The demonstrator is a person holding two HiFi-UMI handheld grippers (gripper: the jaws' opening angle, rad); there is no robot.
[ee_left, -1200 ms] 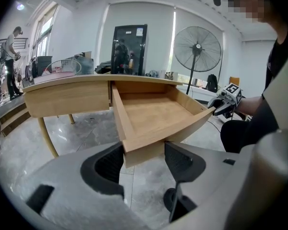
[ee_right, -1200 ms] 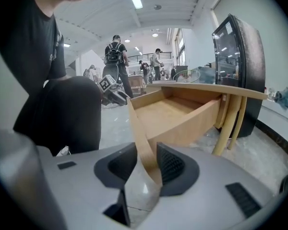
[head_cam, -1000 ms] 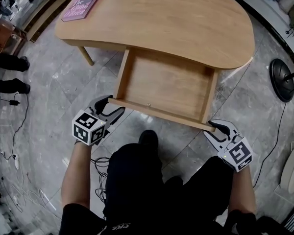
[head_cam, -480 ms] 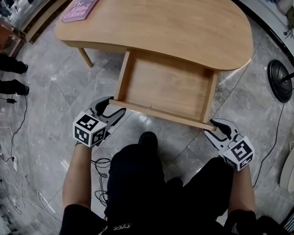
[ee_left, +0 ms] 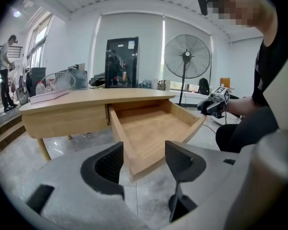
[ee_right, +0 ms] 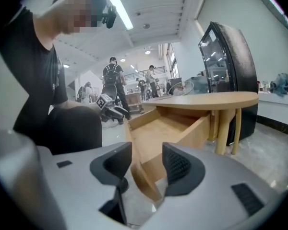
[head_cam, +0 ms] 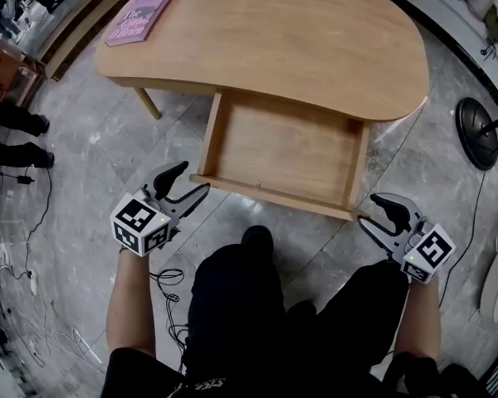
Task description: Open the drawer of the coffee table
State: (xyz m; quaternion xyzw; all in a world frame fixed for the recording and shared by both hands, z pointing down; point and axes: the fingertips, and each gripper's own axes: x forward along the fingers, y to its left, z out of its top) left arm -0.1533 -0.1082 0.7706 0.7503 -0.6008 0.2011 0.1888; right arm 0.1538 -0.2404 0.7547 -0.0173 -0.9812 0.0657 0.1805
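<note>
Left gripper (head_cam: pixel 195 177) gapes and right gripper (head_cam: pixel 367 208) has just been opening, both seemingly clear of the drawer (head_cam: pixel 282 143), its back hidden

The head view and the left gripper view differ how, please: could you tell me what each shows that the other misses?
Only the head view: the coffee table's whole curved top from above, the left gripper's marker cube and floor cables. Only the left gripper view: a standing fan, a black glass-door cabinet, and that gripper's jaws standing apart, gripping nothing. Both: the drawer, pulled open and empty.
</note>
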